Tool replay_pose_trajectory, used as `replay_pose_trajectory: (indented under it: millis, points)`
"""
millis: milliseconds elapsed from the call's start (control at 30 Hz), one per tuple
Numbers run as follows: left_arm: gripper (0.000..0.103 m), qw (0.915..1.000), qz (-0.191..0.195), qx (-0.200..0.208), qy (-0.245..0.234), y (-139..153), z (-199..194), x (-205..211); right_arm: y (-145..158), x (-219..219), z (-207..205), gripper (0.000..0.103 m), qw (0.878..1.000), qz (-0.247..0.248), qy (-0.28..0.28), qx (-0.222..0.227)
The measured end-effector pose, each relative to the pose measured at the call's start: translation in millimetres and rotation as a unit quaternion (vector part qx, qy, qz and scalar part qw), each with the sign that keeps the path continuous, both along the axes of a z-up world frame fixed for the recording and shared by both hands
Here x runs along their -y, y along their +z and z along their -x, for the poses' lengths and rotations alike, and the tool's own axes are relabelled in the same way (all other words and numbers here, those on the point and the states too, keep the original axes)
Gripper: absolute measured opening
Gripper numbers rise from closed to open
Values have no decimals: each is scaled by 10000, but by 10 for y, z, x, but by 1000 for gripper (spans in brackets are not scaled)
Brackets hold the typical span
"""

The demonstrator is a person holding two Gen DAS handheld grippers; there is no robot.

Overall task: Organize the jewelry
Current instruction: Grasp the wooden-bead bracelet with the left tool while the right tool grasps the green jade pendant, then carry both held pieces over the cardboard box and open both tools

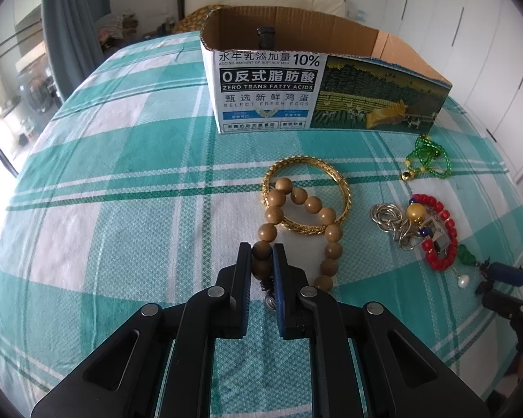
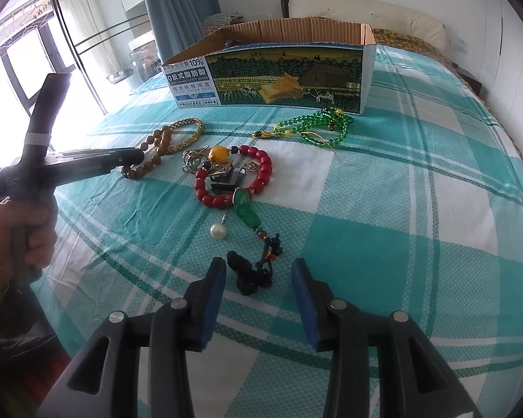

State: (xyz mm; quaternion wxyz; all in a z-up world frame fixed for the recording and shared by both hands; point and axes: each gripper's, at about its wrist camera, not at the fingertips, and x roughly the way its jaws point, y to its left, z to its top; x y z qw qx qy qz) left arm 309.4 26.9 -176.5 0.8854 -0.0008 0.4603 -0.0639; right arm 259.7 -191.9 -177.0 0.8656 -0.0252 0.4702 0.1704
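My left gripper (image 1: pixel 262 249) is shut on the near end of a brown wooden bead bracelet (image 1: pixel 310 205), which lies on the bed across a gold bangle (image 1: pixel 307 170). The bracelet (image 2: pixel 150 160) and bangle (image 2: pixel 184 136) also show in the right wrist view, where the left gripper (image 2: pixel 132 156) reaches in from the left. My right gripper (image 2: pixel 258 268) is open, its jaws on either side of a black knotted cord (image 2: pixel 247 271) tied to a green pendant (image 2: pixel 247 209). A red bead bracelet (image 2: pixel 233 174), a silver chain (image 1: pixel 390 219) and a green bead necklace (image 2: pixel 317 129) lie nearby.
An open cardboard box (image 1: pixel 272 90) stands at the back of the checked teal bedspread (image 1: pixel 122 209); it also shows in the right wrist view (image 2: pixel 279 73). A pearl drop (image 2: pixel 219 231) lies near the pendant. Curtains and a window are at the left.
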Motion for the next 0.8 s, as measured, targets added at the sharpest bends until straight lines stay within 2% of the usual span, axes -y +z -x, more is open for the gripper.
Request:
replay_pose_trajectory:
  millis: [133, 167, 200, 233, 367, 467, 800]
  points:
    - [10, 10000, 23, 22, -19, 6, 3, -14, -39, -95, -10, 41, 9997, 192, 163, 21]
    - [10, 10000, 96, 17, -19, 15, 14, -26, -32, -113, 1, 33, 9994, 298, 161, 87]
    - [10, 9998, 206, 29, -22, 33, 46, -46, -29, -116, 0, 20, 9993, 343, 136, 56]
    - [9, 9995, 318, 57, -24, 65, 69, -71, -8, -91, 5, 14, 9997, 244, 71, 53]
    - [9, 9968, 778, 173, -21, 278, 183, -182, 199, 45, 77, 14, 9995, -26, -161, 268]
    - [9, 9947, 972, 345, -29, 476, 258, -230, 365, 141, 102, 14, 9989, -206, -246, 356]
    - [9, 9900, 1198, 738, 20, 874, 348, -324, 715, 186, 182, 14, 9965, -415, -334, 642]
